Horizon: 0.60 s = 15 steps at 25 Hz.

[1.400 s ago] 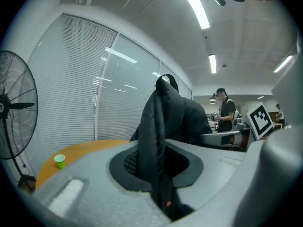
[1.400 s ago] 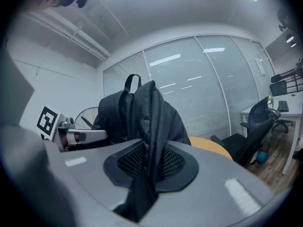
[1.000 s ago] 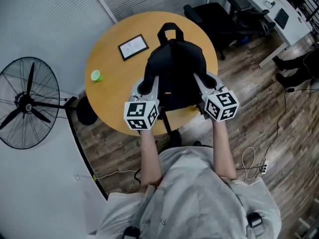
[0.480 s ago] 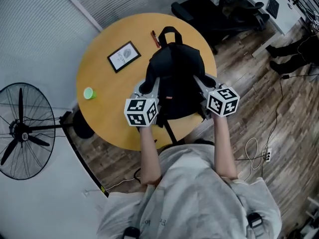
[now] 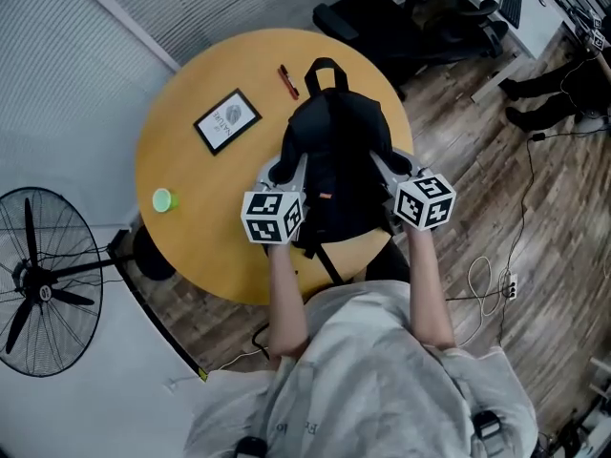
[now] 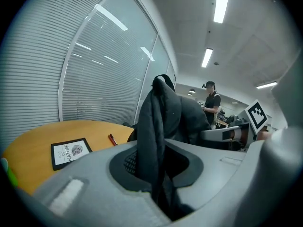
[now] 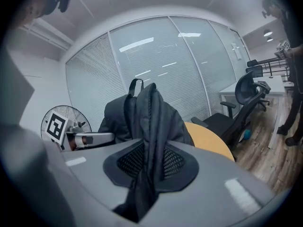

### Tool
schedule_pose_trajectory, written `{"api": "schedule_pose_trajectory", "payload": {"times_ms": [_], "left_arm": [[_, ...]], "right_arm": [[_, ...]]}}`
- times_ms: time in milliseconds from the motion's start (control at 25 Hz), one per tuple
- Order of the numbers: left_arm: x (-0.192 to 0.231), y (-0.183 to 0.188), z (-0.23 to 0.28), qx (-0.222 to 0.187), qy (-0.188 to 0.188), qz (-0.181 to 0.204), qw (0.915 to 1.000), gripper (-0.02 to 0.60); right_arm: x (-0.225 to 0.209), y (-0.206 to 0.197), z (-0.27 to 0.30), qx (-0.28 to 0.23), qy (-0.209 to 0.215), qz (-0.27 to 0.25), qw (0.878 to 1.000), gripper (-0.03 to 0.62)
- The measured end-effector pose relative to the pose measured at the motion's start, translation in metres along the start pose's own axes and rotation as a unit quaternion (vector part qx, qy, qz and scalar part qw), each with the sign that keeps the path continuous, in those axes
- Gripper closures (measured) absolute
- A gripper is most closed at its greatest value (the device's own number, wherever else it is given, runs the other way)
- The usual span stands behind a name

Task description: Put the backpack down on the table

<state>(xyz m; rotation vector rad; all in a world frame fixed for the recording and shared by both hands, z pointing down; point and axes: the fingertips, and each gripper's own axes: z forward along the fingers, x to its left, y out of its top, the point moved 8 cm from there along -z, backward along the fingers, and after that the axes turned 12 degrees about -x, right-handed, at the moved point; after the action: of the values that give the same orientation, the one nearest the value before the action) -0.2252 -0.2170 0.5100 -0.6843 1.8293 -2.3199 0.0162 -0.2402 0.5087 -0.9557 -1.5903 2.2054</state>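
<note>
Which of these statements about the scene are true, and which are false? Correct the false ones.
1. The left gripper and right gripper both clamp the backpack. True.
2. The cup is red. False: it is green.
3. A pen lies on the table. True.
4. The fan stands on the table. False: it stands on the floor.

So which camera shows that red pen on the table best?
The head view: the pen lies in full sight on the table, near the backpack. The left gripper view shows the pen small and foreshortened. The right gripper view doesn't show it; the backpack fills its middle.
</note>
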Motion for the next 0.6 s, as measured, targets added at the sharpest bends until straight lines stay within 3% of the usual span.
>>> {"api": "schedule_pose_trajectory", "payload": {"times_ms": [600], "left_arm": [[0.020, -0.038, 0.052, 0.039, 0.022, 0.004, 0.9990, 0.525]], "right_arm": [[-0.051, -0.027, 0.037, 0.024, 0.008, 0.034, 0.999, 0.533]]}}
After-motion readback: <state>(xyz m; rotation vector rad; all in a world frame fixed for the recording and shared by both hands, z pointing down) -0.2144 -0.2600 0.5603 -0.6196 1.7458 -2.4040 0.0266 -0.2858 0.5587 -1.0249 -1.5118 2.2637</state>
